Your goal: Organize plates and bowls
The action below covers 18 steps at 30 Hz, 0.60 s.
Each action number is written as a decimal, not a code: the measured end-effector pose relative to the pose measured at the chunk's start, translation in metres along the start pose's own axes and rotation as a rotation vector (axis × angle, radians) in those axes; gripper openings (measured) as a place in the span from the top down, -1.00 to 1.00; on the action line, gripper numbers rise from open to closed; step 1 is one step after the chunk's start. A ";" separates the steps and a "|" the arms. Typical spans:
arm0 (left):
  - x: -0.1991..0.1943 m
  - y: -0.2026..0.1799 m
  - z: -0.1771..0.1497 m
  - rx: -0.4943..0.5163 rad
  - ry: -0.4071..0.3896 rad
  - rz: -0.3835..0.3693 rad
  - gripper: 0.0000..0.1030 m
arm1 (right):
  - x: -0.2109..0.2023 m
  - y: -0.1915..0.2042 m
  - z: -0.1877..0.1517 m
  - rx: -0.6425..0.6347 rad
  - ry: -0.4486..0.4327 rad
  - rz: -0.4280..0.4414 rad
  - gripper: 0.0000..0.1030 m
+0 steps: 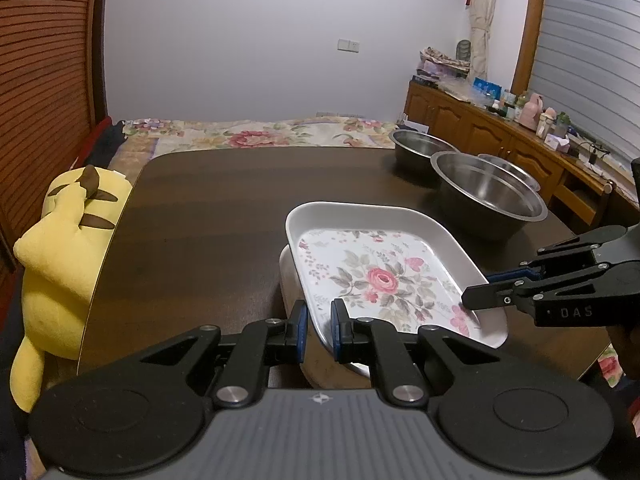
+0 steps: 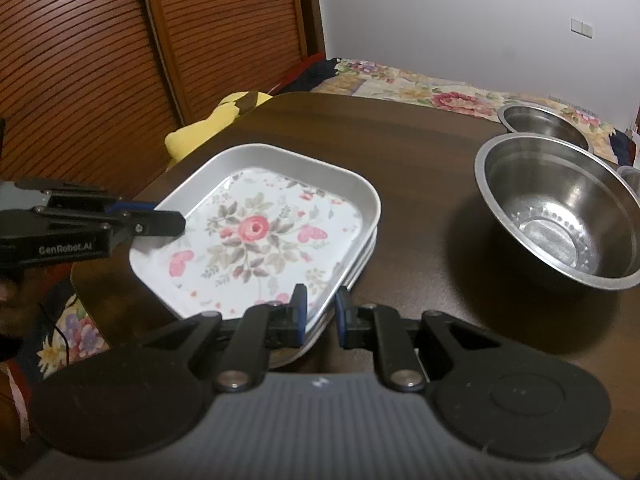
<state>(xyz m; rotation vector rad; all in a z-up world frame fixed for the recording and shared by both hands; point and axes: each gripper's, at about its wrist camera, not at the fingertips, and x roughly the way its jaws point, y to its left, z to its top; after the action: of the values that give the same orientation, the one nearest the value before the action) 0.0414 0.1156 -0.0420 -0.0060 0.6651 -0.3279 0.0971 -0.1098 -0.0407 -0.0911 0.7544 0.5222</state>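
We note a dark wooden table (image 1: 208, 216) carrying everything of interest. Beyond its far edge lies a bed (image 1: 256, 134) with a floral cover; a yellow plush toy (image 1: 60, 264) leans at the table's left side.

On the table, toward its right side, stand three steel bowls: a large steel bowl (image 2: 560, 208) nearest the plates, a second steel bowl (image 2: 540, 124) behind it, and a third steel bowl (image 1: 510, 170) partly hidden behind the large one in the left wrist view.

The floral plate (image 1: 380, 276), rectangular with a raised white rim and a pink rose print, sits tilted atop a stack of plates (image 2: 360, 264) near the table's front edge, beside the large steel bowl but apart from it.

The left hand-held gripper (image 1: 319, 330) has its jaws drawn narrow on the floral plate's near-left rim, one pad inside and one outside. The right hand-held gripper (image 2: 322, 314) is likewise clamped narrow on the opposite rim of the same plate. Each gripper appears in the other's camera, reaching in from the side onto the plate edge.
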 end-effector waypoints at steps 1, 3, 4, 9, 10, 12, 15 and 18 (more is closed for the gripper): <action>0.000 -0.001 -0.001 0.002 -0.002 0.003 0.75 | 0.000 0.000 0.000 -0.004 -0.001 -0.002 0.68; 0.000 -0.003 -0.001 0.006 -0.002 0.008 0.75 | -0.002 0.001 -0.002 -0.010 -0.005 -0.006 0.68; 0.000 -0.005 -0.002 0.009 -0.001 0.012 0.75 | -0.001 0.001 -0.002 -0.012 -0.004 -0.006 0.68; 0.006 -0.007 -0.006 0.017 -0.001 0.044 0.73 | 0.001 0.002 -0.002 -0.011 -0.022 -0.002 0.61; 0.007 -0.007 -0.006 0.020 -0.004 0.053 0.74 | 0.002 0.001 -0.002 -0.007 -0.026 0.001 0.60; 0.010 -0.007 -0.005 0.016 0.003 0.071 0.74 | 0.002 -0.001 -0.003 0.001 -0.035 0.005 0.59; 0.012 -0.005 -0.006 0.009 0.011 0.070 0.74 | 0.002 -0.004 -0.005 0.015 -0.044 0.020 0.59; 0.010 -0.004 -0.004 -0.001 0.000 0.080 0.74 | -0.007 -0.010 -0.007 0.026 -0.072 0.021 0.59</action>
<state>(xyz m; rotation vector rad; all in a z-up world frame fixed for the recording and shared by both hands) 0.0448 0.1094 -0.0506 0.0194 0.6639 -0.2507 0.0932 -0.1233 -0.0425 -0.0400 0.6920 0.5328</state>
